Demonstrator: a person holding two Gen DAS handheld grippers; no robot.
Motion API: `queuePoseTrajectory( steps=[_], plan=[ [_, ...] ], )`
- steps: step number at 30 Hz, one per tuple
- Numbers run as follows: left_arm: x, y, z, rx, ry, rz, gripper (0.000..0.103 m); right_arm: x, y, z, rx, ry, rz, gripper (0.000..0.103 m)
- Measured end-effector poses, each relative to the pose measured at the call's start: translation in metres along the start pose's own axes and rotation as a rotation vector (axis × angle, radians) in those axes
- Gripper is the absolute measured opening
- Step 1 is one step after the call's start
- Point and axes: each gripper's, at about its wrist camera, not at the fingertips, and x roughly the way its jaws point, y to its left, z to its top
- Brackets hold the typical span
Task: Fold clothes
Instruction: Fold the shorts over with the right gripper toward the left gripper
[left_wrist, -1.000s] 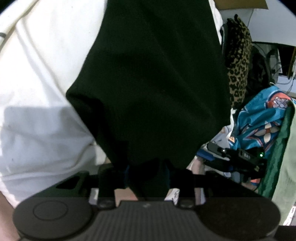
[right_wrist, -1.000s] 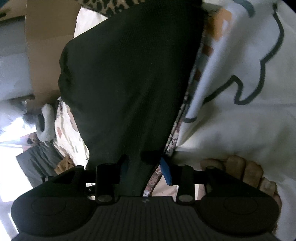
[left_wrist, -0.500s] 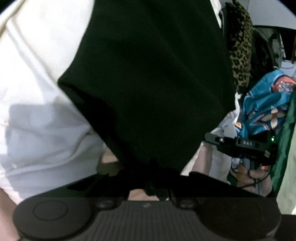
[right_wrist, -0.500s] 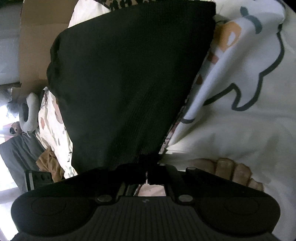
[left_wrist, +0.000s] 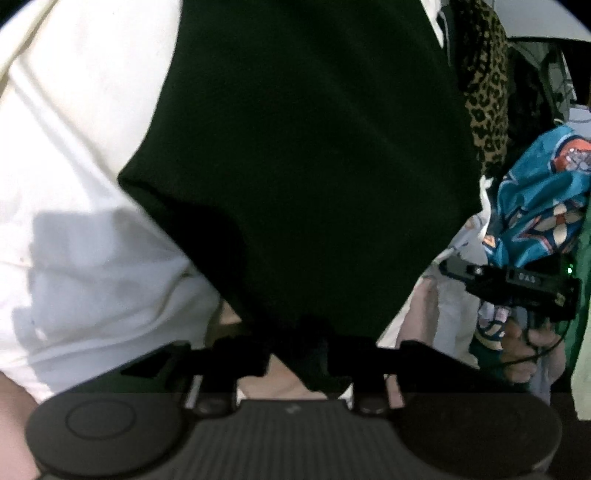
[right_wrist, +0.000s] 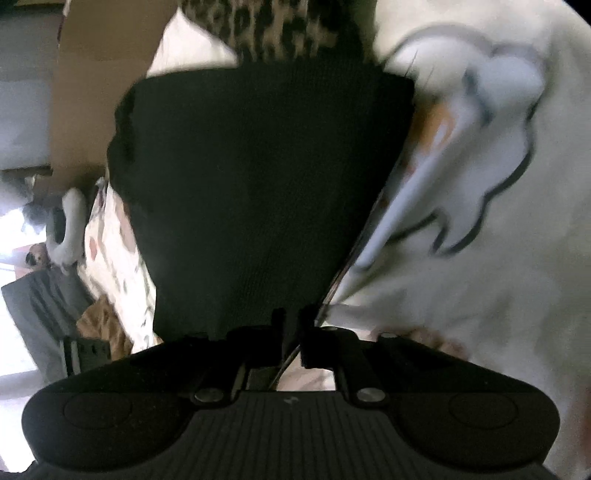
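A black knit garment (left_wrist: 306, 155) fills the middle of the left wrist view and hangs from my left gripper (left_wrist: 308, 339), which is shut on its near edge. The same black garment (right_wrist: 258, 184) fills the right wrist view, and my right gripper (right_wrist: 291, 325) is shut on another edge of it. The cloth is stretched between the two grippers over a white bedsheet (left_wrist: 74, 147). My right gripper also shows at the right of the left wrist view (left_wrist: 517, 284). The fingertips are mostly hidden by the cloth.
A leopard-print cloth (left_wrist: 484, 81) and a teal patterned garment (left_wrist: 543, 206) lie to the right, with green cloth (left_wrist: 583, 295) at the edge. A white sheet with a cartoon print (right_wrist: 480, 166), a leopard-print cloth (right_wrist: 273, 29), a cardboard box (right_wrist: 96, 74) and a brown cloth (right_wrist: 99, 321) surround the garment.
Both grippers have closed on the black garment's edges. The right gripper has since moved, and the garment now looks shorter and wider in its view, with leopard cloth showing above it.
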Motion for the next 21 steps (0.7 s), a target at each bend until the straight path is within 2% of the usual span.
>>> queuePoseTrajectory(
  steps=[2,5,9,13,21],
  plan=[
    [-0.003,0.002,0.001,-0.007,-0.004,-0.004,0.030,-0.013,0.000,0.006,-0.025,-0.059,-0.031,0.029],
    [-0.009,0.010,0.002,-0.032,-0.004,-0.012,0.030,-0.030,0.000,0.014,-0.057,-0.150,-0.063,0.032],
    [-0.011,0.014,0.003,-0.054,0.003,-0.001,0.030,-0.042,-0.001,0.023,-0.107,-0.245,-0.115,0.046],
    [-0.011,0.007,0.009,-0.035,0.016,0.035,0.030,-0.040,-0.010,0.029,-0.109,-0.279,-0.164,0.046],
    [-0.001,-0.018,0.015,-0.003,0.045,0.115,0.033,-0.037,-0.041,0.030,-0.015,-0.346,-0.072,0.046]
  ],
)
